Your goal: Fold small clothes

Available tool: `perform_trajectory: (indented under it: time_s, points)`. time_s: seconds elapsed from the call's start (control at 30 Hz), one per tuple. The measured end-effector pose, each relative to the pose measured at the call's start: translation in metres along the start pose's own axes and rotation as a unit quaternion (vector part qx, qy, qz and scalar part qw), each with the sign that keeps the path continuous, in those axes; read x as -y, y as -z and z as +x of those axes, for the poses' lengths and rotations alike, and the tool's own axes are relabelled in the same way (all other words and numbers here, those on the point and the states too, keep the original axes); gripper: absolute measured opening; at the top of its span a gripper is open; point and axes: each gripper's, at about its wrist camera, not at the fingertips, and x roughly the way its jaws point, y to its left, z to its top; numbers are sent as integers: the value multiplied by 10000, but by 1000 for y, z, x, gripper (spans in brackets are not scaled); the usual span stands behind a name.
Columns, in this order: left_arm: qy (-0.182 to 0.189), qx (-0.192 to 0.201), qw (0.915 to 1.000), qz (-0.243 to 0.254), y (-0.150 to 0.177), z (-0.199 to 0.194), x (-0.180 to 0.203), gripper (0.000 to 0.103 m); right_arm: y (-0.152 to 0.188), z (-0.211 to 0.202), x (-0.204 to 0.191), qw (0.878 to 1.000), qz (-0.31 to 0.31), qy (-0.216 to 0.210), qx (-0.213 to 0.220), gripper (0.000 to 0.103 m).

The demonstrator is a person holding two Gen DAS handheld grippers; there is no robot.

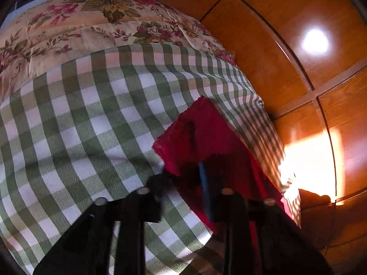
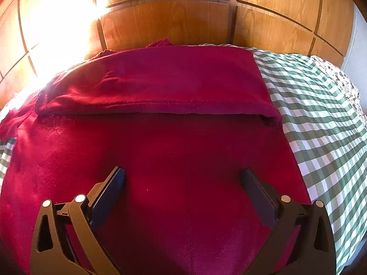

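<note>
A dark red garment (image 2: 160, 142) lies spread on the checked bed cover, its far part folded back toward me into a flat band (image 2: 172, 78) with a straight hem. My right gripper (image 2: 182, 176) hovers low over the near, single layer. Its jaws stand wide open with only flat cloth beneath them. In the left wrist view a corner of the red garment (image 1: 197, 133) sticks up past the fingertips. My left gripper (image 1: 195, 171) is shut on that corner at the bed's right edge. The picture there is dark and blurred.
A green-and-white checked cover (image 1: 91, 126) (image 2: 321, 119) spreads over the bed. A floral quilt (image 1: 80, 27) lies beyond it. Panelled wooden doors (image 1: 286, 73) (image 2: 172, 20) stand close along the bed's edge, with a glaring patch of sunlight (image 1: 309, 165) on them.
</note>
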Motion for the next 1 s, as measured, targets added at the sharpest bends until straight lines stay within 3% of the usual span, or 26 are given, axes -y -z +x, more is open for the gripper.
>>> perform_trajectory:
  time_s: [0.17,0.3,0.4,0.53,0.7,0.77,0.83,1.0]
  points:
    - [312,263,9969,675,4,-14,56,6,1,0,0,10000,-5,6,-4,100]
    - [997,353,9835,1466,38,-47,116,6,0,0,1,10000,-1,7,3,100]
    - [1552,220,9662,2049,78,-66,166,6,0,0,1,10000,3,3,8,100]
    - [2124,-131,9343,2861,151,-76,227,6,-1,0,2,10000,24,-17,20,100]
    - [2410,-735,8956,3666,247,-70,272,8,-1,0,2,10000,64,-43,38,100]
    - [2405,-928,8834,3913,279,-63,279,15,0,0,3,9999,80,-58,49,100]
    - [2292,-949,8767,4122,303,-59,278,42,0,-1,4,9999,94,-92,55,100]
    - [2006,-905,8804,4201,317,-54,249,47,0,-1,6,9997,152,-173,75,100]
